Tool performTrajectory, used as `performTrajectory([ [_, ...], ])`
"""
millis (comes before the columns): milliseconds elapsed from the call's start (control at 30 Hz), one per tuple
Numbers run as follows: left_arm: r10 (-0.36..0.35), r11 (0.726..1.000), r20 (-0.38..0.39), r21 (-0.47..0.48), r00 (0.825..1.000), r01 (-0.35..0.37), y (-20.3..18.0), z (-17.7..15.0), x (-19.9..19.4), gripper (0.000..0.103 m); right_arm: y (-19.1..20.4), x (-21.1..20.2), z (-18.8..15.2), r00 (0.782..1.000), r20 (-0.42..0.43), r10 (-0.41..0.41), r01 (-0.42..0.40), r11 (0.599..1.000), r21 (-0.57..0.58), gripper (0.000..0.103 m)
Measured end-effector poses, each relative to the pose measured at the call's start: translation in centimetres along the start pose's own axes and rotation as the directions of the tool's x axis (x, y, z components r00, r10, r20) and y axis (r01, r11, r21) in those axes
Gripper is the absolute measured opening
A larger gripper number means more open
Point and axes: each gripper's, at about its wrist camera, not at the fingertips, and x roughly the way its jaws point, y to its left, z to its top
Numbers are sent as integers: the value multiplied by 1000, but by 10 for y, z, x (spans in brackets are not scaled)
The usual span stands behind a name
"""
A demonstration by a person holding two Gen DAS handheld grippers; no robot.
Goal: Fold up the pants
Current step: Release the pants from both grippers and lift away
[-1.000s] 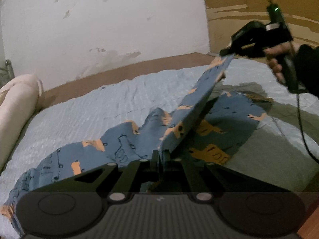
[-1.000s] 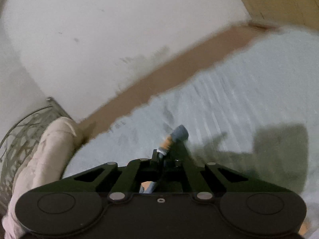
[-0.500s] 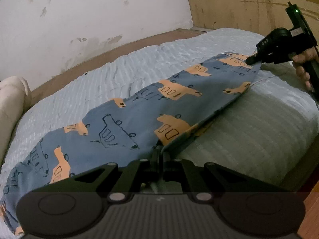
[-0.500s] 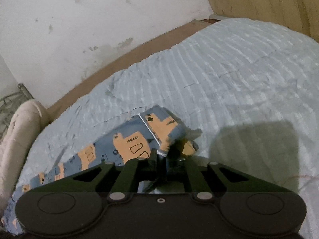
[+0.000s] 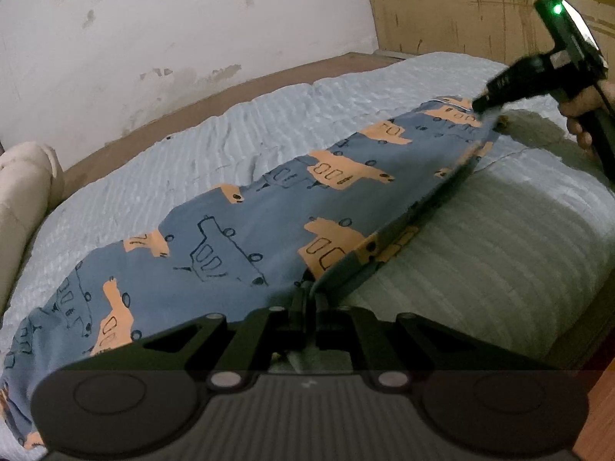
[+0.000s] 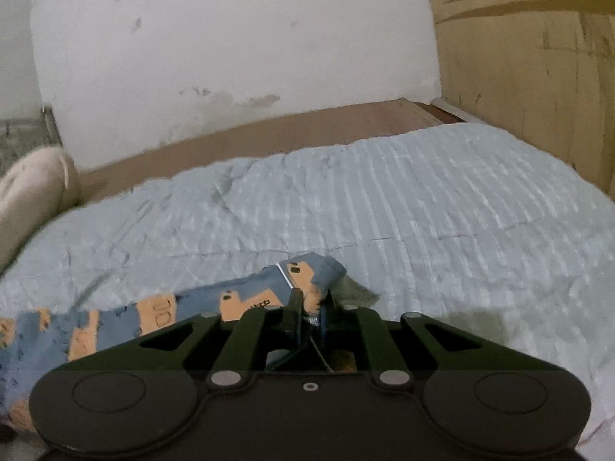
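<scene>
Currently pants [image 5: 246, 230] lie lengthwise on the bed [image 5: 499, 253]. Left gripper [image 5: 305, 299] pinches the near edge; right gripper [image 6: 307, 307] clamps the far corner. Light, limp cloth: grip seams and corners, keep it taut.

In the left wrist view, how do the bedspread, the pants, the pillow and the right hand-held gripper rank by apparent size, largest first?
1. bedspread, widest area.
2. pants, stretched across it.
3 and 4. pillow and right hand-held gripper: similar apparent size; the frame edge cuts off both, so I do not rank them.
</scene>
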Motion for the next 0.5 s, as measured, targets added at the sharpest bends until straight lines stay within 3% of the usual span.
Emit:
performTrajectory([
  [67, -8, 1000, 6, -8, 1000, 8, 2, 0, -2, 18, -1, 11, -2, 998, -55, -33, 31, 999, -33, 18],
  [133, -22, 999, 11, -29, 1000, 22, 5, 1, -4, 41, -7, 14, -6, 995, -75, -60, 58, 998, -26, 37],
  [167, -23, 999, 18, -44, 1000, 24, 6, 2, -6, 62, -8, 11, -7, 995, -68, -67, 66, 998, -21, 41],
  [200, -18, 998, 29, -60, 999, 20, 8, 3, -8, 77, -9, 8, -7, 995, -58, -79, 78, 997, -19, 55],
  [233, -13, 997, 40, -71, 999, 16, 10, 4, -11, 81, -8, 4, -6, 994, -47, -94, 93, 995, -25, 72],
  [267, -7, 996, 55, -83, 998, 11, 12, 5, -14, 85, -6, 0, -6, 993, -34, -113, 111, 993, -38, 78],
  [367, 29, 993, 77, -112, 997, -20, 22, 8, -22, 93, 4, -6, -6, 992, 4, -130, 130, 987, -93, 87],
  [433, 72, 989, 92, -137, 993, -59, 32, 8, -30, 96, 16, -7, -8, 993, 18, -113, 115, 984, -138, 101],
  [500, 120, 981, 101, -167, 988, -102, 45, 6, -40, 99, 30, 1, -13, 993, -4, -114, 111, 971, -210, 101],
])
